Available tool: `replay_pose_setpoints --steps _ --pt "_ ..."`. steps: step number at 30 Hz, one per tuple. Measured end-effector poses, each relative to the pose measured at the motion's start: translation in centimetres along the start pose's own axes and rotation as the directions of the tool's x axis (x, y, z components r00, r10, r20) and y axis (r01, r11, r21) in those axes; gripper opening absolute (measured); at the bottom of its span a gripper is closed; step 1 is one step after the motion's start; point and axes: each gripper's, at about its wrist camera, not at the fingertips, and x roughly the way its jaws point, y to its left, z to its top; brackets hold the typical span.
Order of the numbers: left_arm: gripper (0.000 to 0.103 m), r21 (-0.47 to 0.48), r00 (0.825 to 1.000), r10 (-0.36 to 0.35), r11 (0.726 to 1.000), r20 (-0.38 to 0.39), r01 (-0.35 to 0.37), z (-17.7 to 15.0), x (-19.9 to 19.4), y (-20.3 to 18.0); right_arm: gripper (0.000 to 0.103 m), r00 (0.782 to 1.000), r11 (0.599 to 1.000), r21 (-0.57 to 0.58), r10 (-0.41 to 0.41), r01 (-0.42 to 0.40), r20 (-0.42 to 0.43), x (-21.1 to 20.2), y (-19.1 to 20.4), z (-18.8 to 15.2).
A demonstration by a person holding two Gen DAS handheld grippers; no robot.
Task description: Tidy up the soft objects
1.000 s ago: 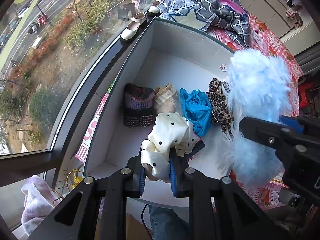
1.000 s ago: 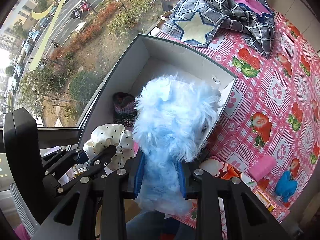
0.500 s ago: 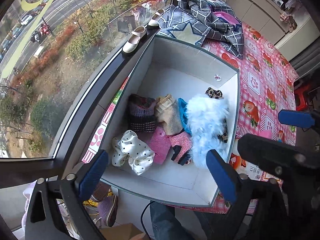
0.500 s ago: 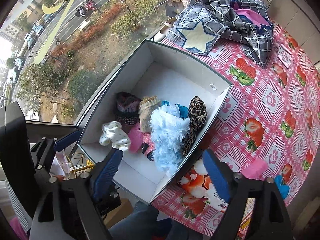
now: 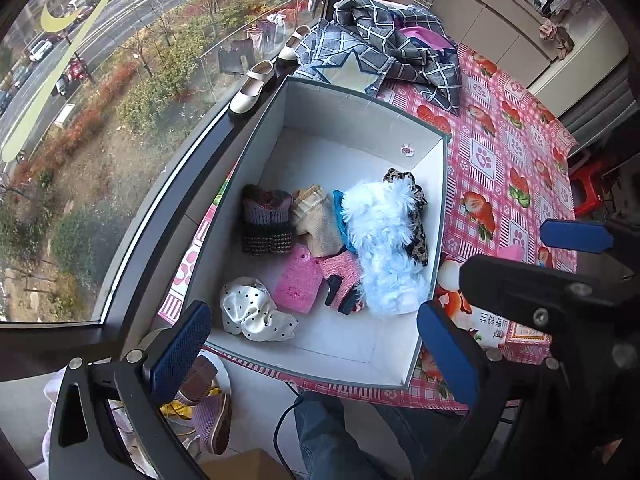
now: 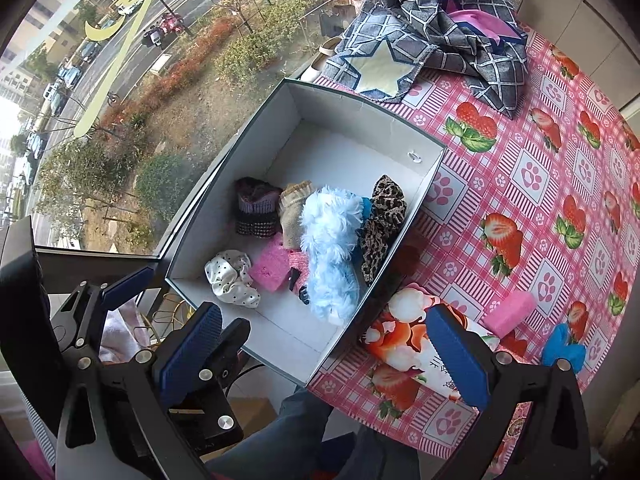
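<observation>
Both hand-held grippers wide, empty, above box [image 5: 362,374].

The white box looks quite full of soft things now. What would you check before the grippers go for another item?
1. Left gripper open, nothing in it: ok.
2. Right gripper open, nothing in it: ok.
3. Fluffy blue item inside the white box: ok.
4. Polka-dot cloth inside the box: ok.
5. Free floor space left in the box: ok.
6. Soft items remaining on the tablecloth, such as the pink piece: not ok.
</observation>
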Motion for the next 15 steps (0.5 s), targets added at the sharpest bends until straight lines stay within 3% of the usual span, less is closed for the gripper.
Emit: replay_pose_setpoints --steps 15 --pt "0.102 0.001 1.000 0.005 1.000 0.020 -0.005 -0.4 -0.8 -0.1 0.103 1.000 1.000 0.011 -0.019 0.019 0.021 -1.1 0.2 -1.1"
